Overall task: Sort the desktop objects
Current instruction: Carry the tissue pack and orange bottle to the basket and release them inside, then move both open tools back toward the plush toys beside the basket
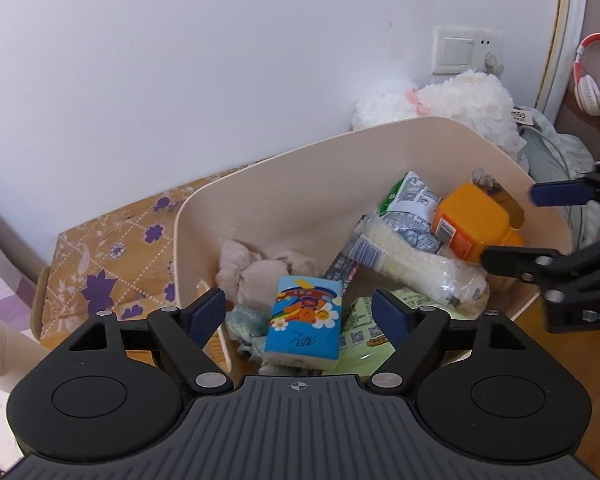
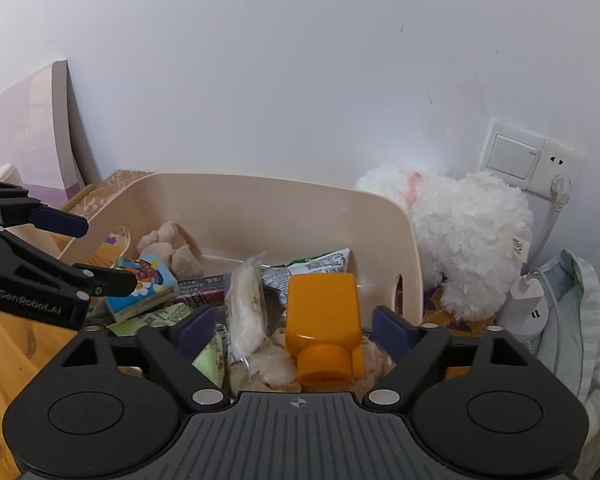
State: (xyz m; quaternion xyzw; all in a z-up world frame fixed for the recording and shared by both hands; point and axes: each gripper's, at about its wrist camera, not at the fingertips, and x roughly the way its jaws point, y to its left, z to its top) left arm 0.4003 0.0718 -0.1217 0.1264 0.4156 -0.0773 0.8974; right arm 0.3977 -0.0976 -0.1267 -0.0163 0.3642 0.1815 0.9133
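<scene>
Both grippers hang over the beige bin, jaws spread wide, pads touching nothing. Left gripper is above the blue tissue pack, which lies in the bin at its near-left side on the green packets, just in front of the beige cloth. Right gripper is above the orange bottle, which lies in the bin at its right end, cap towards the camera, just beside the clear-wrapped white roll; a white plush toy sits outside the bin's right wall.

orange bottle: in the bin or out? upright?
In, tipped over. The orange plastic bottle lies on its side atop wrappers inside the beige plastic bin, cap toward the right-wrist camera.
</scene>
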